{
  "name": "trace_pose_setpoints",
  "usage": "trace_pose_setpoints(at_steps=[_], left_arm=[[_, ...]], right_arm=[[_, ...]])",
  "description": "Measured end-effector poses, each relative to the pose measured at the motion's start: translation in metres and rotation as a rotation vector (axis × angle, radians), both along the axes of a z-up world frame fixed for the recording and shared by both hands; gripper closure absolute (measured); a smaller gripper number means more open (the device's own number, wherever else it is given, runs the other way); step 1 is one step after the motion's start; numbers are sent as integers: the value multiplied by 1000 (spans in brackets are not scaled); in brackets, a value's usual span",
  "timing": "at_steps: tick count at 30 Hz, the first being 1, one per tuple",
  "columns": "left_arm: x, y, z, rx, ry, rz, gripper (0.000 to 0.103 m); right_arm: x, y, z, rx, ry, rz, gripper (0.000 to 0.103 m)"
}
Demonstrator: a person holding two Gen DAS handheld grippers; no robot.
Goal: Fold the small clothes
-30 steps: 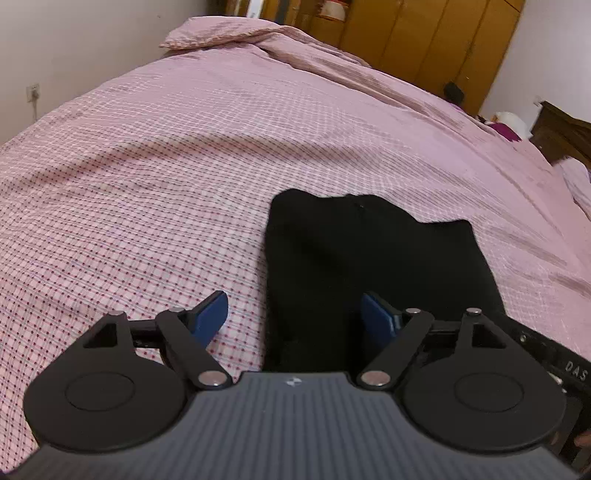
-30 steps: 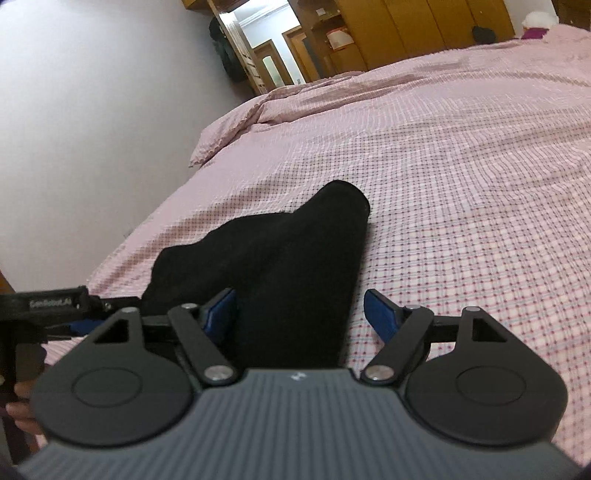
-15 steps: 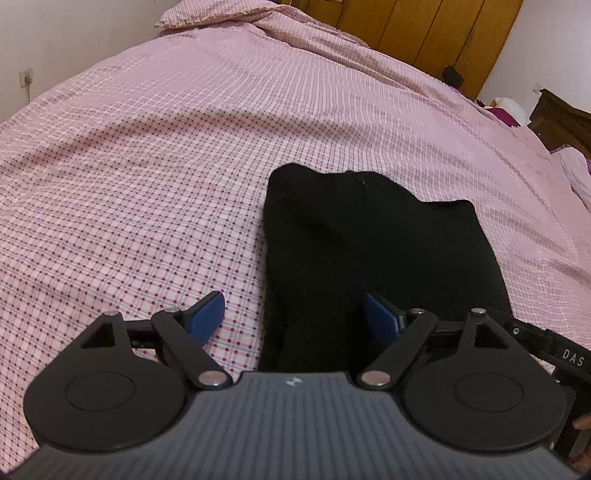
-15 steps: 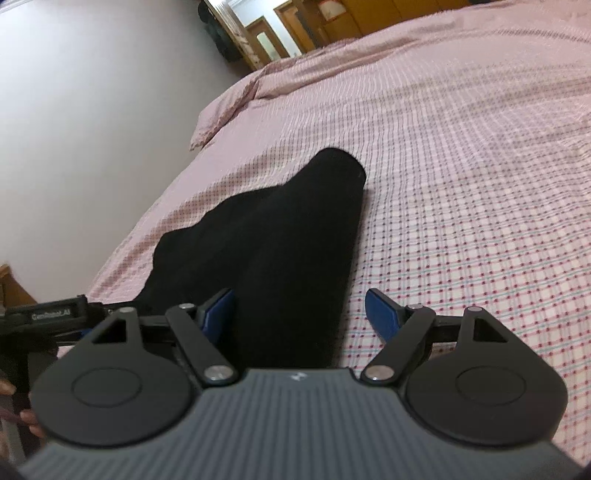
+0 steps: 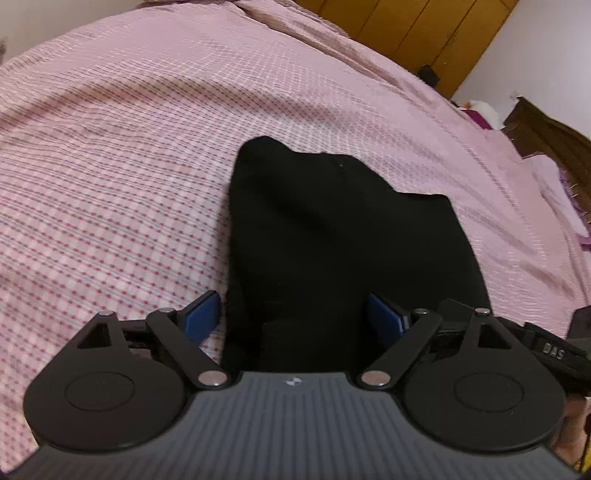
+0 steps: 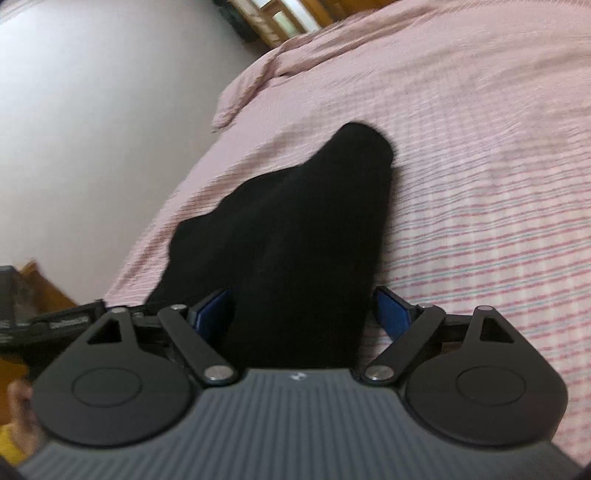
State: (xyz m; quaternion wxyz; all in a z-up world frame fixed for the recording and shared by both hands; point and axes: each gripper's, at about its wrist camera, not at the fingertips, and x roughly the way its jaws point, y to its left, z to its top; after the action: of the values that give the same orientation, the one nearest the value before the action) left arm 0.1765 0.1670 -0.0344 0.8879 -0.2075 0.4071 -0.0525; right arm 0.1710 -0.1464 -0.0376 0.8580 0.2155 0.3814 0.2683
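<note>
Blue pads of the left gripper are spread wide, having just opened further; the near edge of the black garment is seen between them, unclamped. Right gripper jaws are likewise wide and have just opened further, straddling the garment's other near corner, not pinched. The garment is laid flat on the pink checked bedspread, near its edge by the white wall. Wooden wardrobe doors are seen beyond the bed.

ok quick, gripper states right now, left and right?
Left gripper: open, nothing gripped, black garment lies between the fingers.
Right gripper: open, jaws just widened, same garment between them, not pinched.
</note>
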Motion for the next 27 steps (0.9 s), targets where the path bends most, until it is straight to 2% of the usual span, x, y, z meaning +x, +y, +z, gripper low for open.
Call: trace_pose_setpoints(at_steps=[3, 12, 14, 15, 17, 19, 21, 27], left_arm=[[3, -2, -4, -28, -9, -31, 14], [10, -6, -10, -45, -28, -51, 14], [10, -6, -11, -49, -33, -57, 16], [10, -6, -12, -56, -36, -60, 19], [9, -1, -14, -87, -39, -71, 28], [8, 2, -17, -158, -36, -81, 45], [9, 6, -20, -222, -31, -82, 52], [1, 6, -16, -251, -55, -70, 57]], right_arm=[[2, 6, -1, 1, -10, 10, 17], [6, 12, -2, 8, -19, 8, 23], [6, 8, -3, 7, -22, 2, 31], [6, 8, -3, 9, -24, -3, 34], [6, 7, -5, 27, -19, -15, 48], [6, 3, -6, 52, -11, -27, 53], [4, 3, -4, 60, -14, -35, 57], [1, 3, 7, 84, -10, -54, 63]])
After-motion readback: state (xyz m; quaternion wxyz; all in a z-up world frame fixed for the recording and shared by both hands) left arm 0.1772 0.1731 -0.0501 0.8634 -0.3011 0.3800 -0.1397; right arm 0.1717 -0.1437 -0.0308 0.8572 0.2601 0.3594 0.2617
